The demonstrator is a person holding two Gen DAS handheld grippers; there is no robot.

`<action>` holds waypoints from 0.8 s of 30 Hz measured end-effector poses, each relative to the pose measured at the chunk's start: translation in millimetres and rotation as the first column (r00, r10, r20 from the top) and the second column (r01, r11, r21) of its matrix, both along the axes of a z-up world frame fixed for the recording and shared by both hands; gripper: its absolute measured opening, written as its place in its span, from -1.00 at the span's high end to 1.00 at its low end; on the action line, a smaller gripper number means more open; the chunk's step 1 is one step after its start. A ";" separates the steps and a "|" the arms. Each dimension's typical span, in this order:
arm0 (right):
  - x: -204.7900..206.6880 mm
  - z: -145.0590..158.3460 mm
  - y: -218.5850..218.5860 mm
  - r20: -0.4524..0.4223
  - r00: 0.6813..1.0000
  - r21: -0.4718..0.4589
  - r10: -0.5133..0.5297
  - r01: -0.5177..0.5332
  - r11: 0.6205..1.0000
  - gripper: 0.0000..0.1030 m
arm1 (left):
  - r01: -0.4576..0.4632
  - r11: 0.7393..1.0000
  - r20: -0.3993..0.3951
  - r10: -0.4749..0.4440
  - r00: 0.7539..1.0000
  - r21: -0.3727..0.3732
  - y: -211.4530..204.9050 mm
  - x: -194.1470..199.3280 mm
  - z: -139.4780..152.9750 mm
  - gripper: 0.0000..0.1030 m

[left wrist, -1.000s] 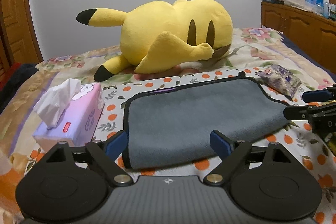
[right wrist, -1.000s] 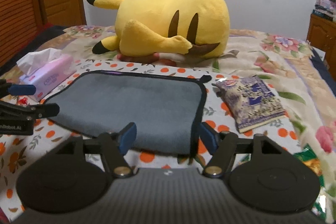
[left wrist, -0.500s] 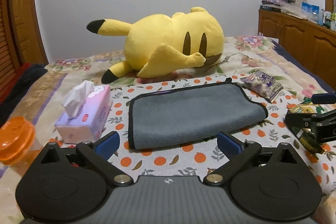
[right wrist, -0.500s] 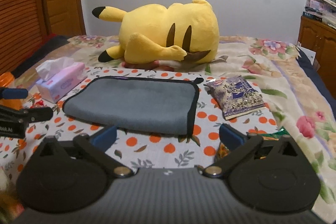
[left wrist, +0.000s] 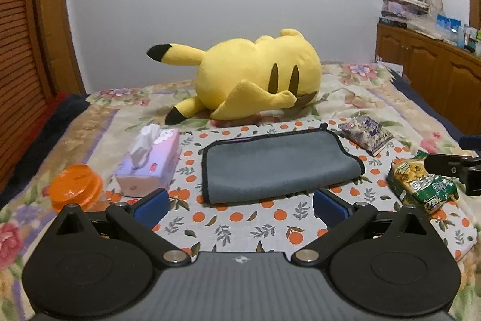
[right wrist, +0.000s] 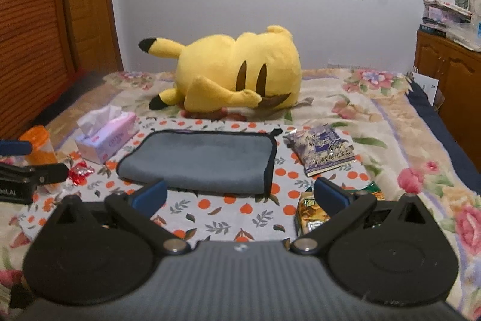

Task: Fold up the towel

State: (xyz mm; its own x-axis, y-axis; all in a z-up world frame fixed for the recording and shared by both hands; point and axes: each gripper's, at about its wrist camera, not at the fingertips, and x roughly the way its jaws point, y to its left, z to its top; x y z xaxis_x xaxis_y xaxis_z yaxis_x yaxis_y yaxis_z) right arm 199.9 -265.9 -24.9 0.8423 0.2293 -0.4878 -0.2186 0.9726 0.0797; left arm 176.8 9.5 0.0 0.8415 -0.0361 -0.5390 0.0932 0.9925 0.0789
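A grey towel with black trim (left wrist: 276, 161) lies folded flat on an orange-dotted cloth (left wrist: 240, 218) on the bed; it also shows in the right wrist view (right wrist: 204, 161). My left gripper (left wrist: 240, 206) is open and empty, hovering in front of the towel's near edge, apart from it. My right gripper (right wrist: 240, 196) is open and empty, also in front of the towel and clear of it. Each gripper shows at the edge of the other's view.
A yellow plush toy (left wrist: 255, 80) lies behind the towel. A pink tissue box (left wrist: 150, 161) and orange container (left wrist: 75, 188) are left. A purple packet (left wrist: 365, 133) and green snack bag (left wrist: 421, 185) are right. A red candy wrapper (right wrist: 79, 170) lies near the tissue box.
Both grippers have pulled back from the towel toward the near side and opened wider. The towel stays folded and still.
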 end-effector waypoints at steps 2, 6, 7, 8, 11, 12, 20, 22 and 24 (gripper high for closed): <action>-8.6 5.7 -2.0 0.007 1.000 0.005 -0.003 0.003 1.000 -1.00 | -0.014 1.000 0.004 0.014 1.000 -0.009 1.2 -7.7 6.6 -1.00; -20.6 15.3 -4.2 0.026 1.000 -0.005 -0.009 0.009 1.000 -1.00 | -0.019 1.000 0.022 0.020 1.000 -0.008 2.4 -22.2 17.8 -1.00; -24.2 17.9 -5.1 0.031 0.999 -0.003 -0.010 0.010 1.000 -1.00 | -0.018 1.000 0.025 0.018 1.000 -0.003 1.8 -25.1 19.8 -1.00; -27.7 19.9 -6.0 0.035 0.999 -0.002 -0.012 0.012 1.000 -1.00 | -0.018 1.000 0.031 0.018 0.999 0.002 1.4 -29.1 21.9 -1.00; -37.3 25.8 -8.1 0.047 0.999 -0.002 -0.016 0.016 1.000 -1.00 | -0.016 1.000 0.038 0.016 0.999 0.007 0.5 -40.3 26.5 -1.00; -39.6 27.3 -8.6 0.048 0.999 -0.001 -0.017 0.017 1.000 -1.00 | -0.013 1.000 0.039 0.013 0.999 0.006 0.4 -44.3 27.9 -1.00; -60.6 33.4 -12.1 0.069 0.997 -0.007 -0.020 0.020 1.000 -1.00 | -0.003 1.000 0.055 0.002 0.998 0.016 -3.5 -71.2 33.3 -1.00; -66.4 33.5 -13.3 0.071 0.997 0.000 -0.023 0.023 1.000 -1.00 | -0.002 1.000 0.057 0.002 0.998 0.012 -3.9 -76.7 33.0 -1.00; -71.9 31.8 -14.7 0.072 0.997 0.004 -0.025 0.025 1.000 -1.00 | -0.001 1.000 0.057 0.001 0.998 0.013 -4.6 -82.8 31.9 -1.00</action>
State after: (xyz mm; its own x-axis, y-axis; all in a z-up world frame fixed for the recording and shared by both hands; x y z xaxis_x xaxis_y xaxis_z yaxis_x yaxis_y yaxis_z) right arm 127.9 -280.5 6.9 0.8807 0.2091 -0.4251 -0.1993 0.9776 0.0678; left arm 94.0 4.9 31.8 0.8711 -0.0284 -0.4903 0.0872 0.9914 0.0974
